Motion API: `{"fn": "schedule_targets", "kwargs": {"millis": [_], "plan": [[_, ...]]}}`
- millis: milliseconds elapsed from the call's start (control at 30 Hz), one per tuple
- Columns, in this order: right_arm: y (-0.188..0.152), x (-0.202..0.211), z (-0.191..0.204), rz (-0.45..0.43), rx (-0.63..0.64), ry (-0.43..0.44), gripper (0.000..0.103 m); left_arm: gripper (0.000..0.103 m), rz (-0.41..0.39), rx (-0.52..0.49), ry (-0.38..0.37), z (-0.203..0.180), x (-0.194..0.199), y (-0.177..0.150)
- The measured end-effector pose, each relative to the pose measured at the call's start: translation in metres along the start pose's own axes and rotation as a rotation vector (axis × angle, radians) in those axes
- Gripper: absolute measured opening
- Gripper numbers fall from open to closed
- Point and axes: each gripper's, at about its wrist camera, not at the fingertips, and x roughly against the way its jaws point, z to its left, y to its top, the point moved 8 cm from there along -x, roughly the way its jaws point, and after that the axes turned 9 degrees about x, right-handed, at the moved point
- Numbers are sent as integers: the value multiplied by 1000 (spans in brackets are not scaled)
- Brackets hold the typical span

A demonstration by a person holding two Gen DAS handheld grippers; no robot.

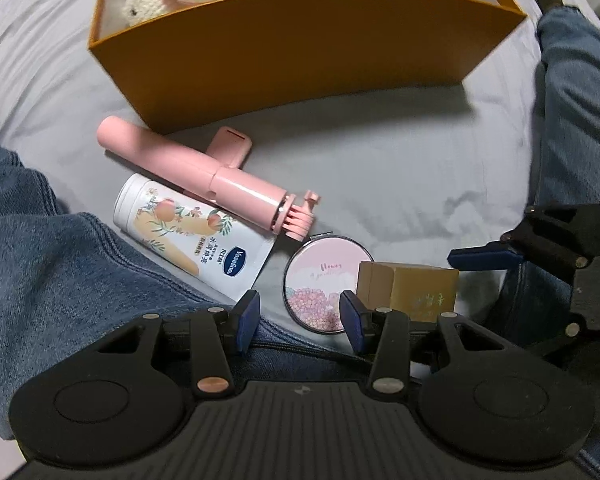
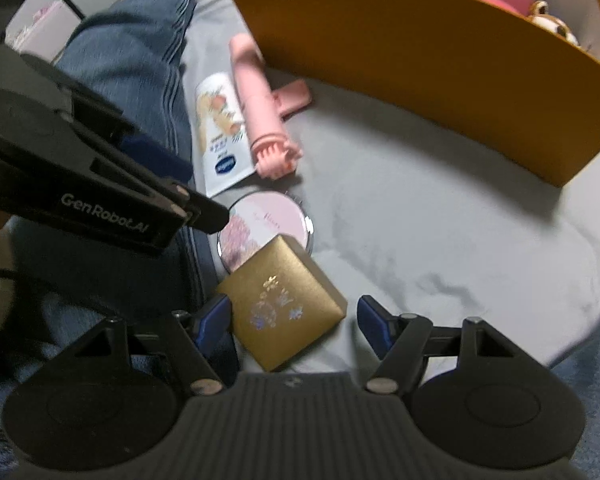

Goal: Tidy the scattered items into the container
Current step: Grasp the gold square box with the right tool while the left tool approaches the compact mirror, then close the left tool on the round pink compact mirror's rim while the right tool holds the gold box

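An orange box point(image 1: 292, 44) point(image 2: 440, 76) stands at the far side of the grey bed sheet and holds soft toys and small boxes. A pink brush device point(image 1: 204, 172) point(image 2: 260, 112), a white Vaseline tube point(image 1: 188, 236) point(image 2: 220, 132), a round pink compact mirror point(image 1: 320, 284) point(image 2: 260, 220) and a gold box point(image 1: 412, 284) point(image 2: 284, 300) lie on the sheet. My left gripper point(image 1: 300, 316) is open, with the mirror just ahead of it. My right gripper point(image 2: 296, 324) is open, its jaws on either side of the gold box's near end.
The person's jeans-clad legs point(image 1: 40, 248) point(image 2: 132, 64) flank the items on both sides. The right gripper shows at the right edge of the left wrist view point(image 1: 552, 240), and the left gripper's body crosses the right wrist view point(image 2: 80, 184). Grey sheet point(image 1: 400, 168) lies between items and box.
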Motion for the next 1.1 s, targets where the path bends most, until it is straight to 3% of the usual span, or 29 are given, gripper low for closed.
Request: {"fn": "schedule_targets", "kwargs": {"millis": [333,467,600,700,833,1100], "plan": [[-3,-11,3,33,51,12,77,51,22,-67,21,-9,-20,-7],[0,-1,-12,-14,7,-78,74,52,20,-82,26,-10,-26,-7],[-2,2,-35,3,-17,-234,70,52,24,-70,20,-10,-34,-4],[-2,5,-41,-6,-38,-243,70,52,19,-52,32,-8,-40,-2],[-3,9,-47,-1,-39,-286,69,60,20,-36,14,-8,-43,0],[-4,10,-48,-2,-66,-283,70,78,15,-18,-26,-13,-51,7]]}}
